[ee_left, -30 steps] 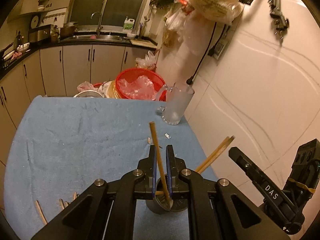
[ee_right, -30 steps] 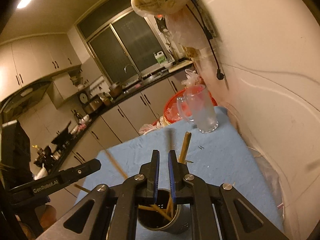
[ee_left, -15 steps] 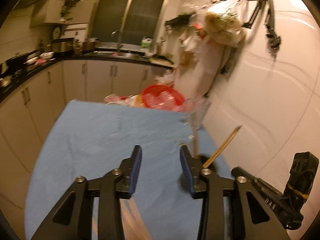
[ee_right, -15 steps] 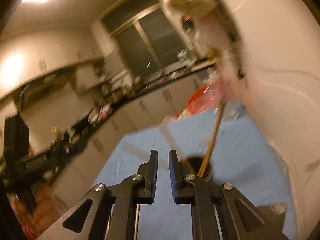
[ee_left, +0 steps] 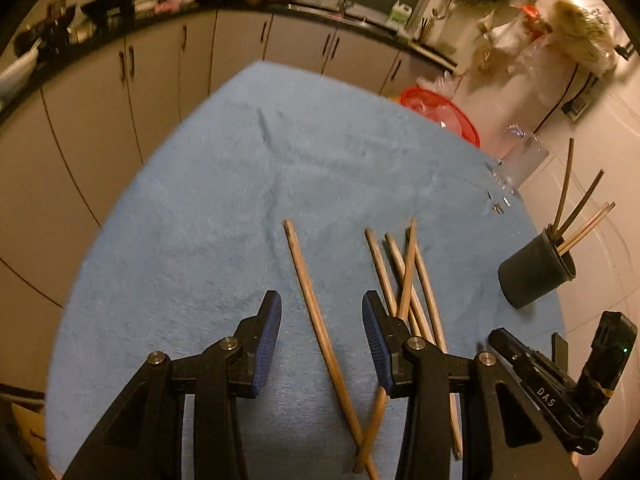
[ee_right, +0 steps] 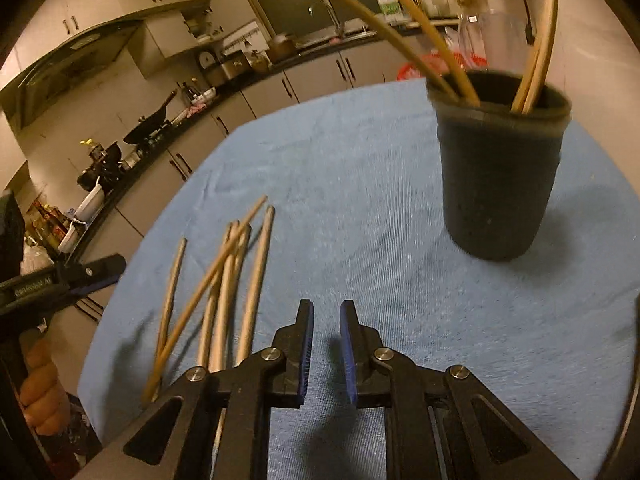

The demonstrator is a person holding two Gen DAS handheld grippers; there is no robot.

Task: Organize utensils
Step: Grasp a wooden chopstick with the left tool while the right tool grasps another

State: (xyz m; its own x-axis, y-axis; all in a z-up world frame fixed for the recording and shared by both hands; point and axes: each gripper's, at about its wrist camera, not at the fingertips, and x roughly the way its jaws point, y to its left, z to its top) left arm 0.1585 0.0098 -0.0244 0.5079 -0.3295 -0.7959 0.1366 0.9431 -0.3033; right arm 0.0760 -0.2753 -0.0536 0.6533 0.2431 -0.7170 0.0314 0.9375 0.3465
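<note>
**Lining up on the lone chopstick for the next pick**

Grabbing the single chopstick [ee_left: 316, 312] looks like the step in hand. It lies flat on the blue cloth of the counter [ee_left: 208, 184], directly between the fingers of the left tongs [ee_left: 322, 340], which stand wide apart and hold nothing.

Axis: long axis runs near-to-far, far tip leaning slightly left, near end angling right. At its near end it crosses one stick of the loose pile [ee_left: 408, 292], and which one lies on top is hard to tell.

How to do it well, my read:
- Come down around the mid-shaft, far of the crossing point, so only one stick gets pinched.
- Keep the fingers square across the axis. A skewed close will likely roll it on the cloth.
- Close fully before lifting; thin round wood slips.
- Lift the near end clear of the crossing stick before swinging right.

The pile sits just right of the lone stick: several sticks, roughly parallel, near-to-far, one laid diagonally over the rest. The right finger of the left tongs overlaps it in view, so watch for snagging.

The black holder cup [ee_left: 536, 272] stands upright at the right edge of the counter, well apart from the pile, with a few sticks already in it leaning right.

The right tongs [ee_right: 326, 350] hover low over bare cloth near the cup, empty, fingers with a narrow gap between them.
</note>
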